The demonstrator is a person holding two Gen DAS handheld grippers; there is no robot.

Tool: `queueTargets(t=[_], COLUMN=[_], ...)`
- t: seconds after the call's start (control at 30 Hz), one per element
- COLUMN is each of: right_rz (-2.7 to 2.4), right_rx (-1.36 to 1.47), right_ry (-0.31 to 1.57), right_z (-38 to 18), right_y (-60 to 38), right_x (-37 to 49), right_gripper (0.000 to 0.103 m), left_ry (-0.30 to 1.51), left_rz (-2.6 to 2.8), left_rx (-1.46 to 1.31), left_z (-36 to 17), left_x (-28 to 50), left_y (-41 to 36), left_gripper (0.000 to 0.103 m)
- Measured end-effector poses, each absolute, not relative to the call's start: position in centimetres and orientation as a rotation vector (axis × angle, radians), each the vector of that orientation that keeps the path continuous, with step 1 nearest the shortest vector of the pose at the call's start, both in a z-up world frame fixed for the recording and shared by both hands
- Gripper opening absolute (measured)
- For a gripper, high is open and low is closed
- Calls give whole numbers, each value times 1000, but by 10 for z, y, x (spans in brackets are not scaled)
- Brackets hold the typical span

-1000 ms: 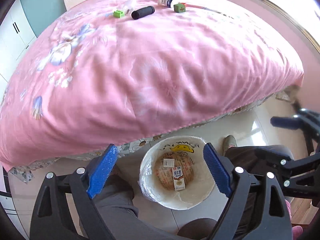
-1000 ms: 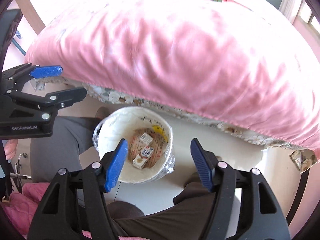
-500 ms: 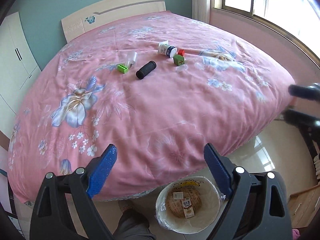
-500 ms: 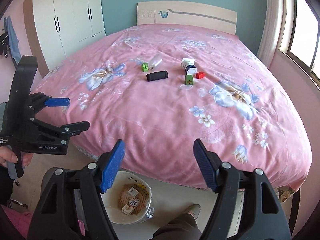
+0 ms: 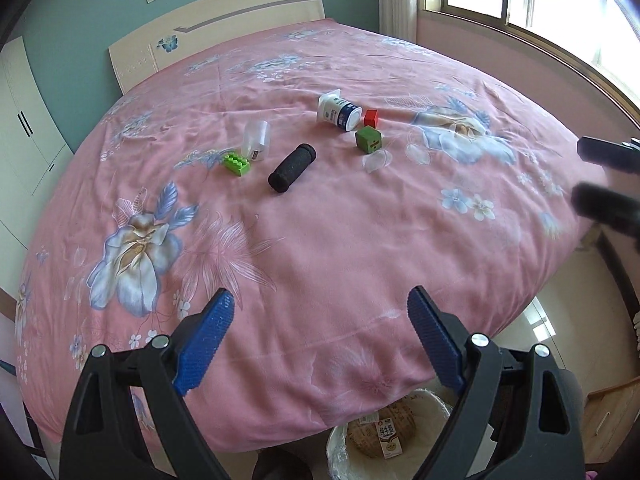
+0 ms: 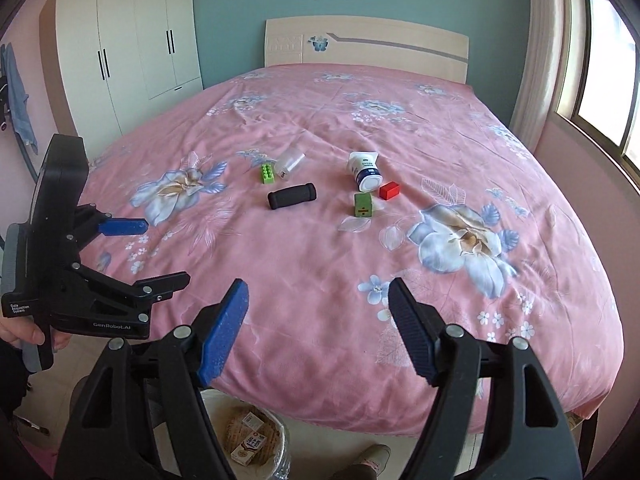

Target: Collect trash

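left gripper wide apart, empty | right gripper just widening, empty | bin below bed

Left wrist view: you look from the foot of the bed, angled down across its pink cover toward the headboard at upper left; bin at bottom edge.
Right wrist view: same foot end, facing the headboard more squarely.
Shared: the bed, the black foam roller, the bin.
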State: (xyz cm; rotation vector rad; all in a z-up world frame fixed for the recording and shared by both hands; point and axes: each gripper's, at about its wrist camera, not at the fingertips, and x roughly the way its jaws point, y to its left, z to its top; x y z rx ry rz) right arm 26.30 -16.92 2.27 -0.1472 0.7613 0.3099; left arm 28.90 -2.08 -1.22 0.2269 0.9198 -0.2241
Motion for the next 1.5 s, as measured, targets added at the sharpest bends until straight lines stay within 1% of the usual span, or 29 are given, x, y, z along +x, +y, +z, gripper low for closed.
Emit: queueTargets(t=[0.23,0.67,0.87,1.1,1.17,1.2,1.23,1.27,1.3,1.33,1.4,1.5], right_rz=[300,269,249,224,226,227,225,229,238,240,243,248], right_rx=[-126,-76,-69,-62,-62,-69,-78,-83,-81,-79,-73,-59], right_ry=[801,889,914,948,945,943,944,945,948,950,950,948], right_z=[-4,-76,-104,-134,-137,-139,-140,-140,-141,-142,-142,-140], right_y=[-171,-166,-161,-157,-156,-154,-151,-149,-148,-148,-149,-151], right_x=[325,448,494,537,545,548,551,553,556,557,559,557], right_gripper=[72,72,72,72,72,71,64,58,47,39,31,31], left_ry=[955,981,997,986,976,973,973,973,975,976,975,978], left_rz=[-232,-233,-235,-247,-251,-259,-263,-267,-272,-271,-257,-248], left_rx=[215,299,317,326,327,328,325,319,313,307,303,277], left_z=[-33,-81,-106,-123,-125,-125,-126,-126,-126,-126,-127,-126], left_x=[345,448,487,515,520,522,524,525,527,529,530,531], left_y=[-23,-29,-32,-41,-45,-47,-48,-50,-51,-53,-54,-53], left_gripper=[90,90,90,90,84,76,68,64,56,50,47,45])
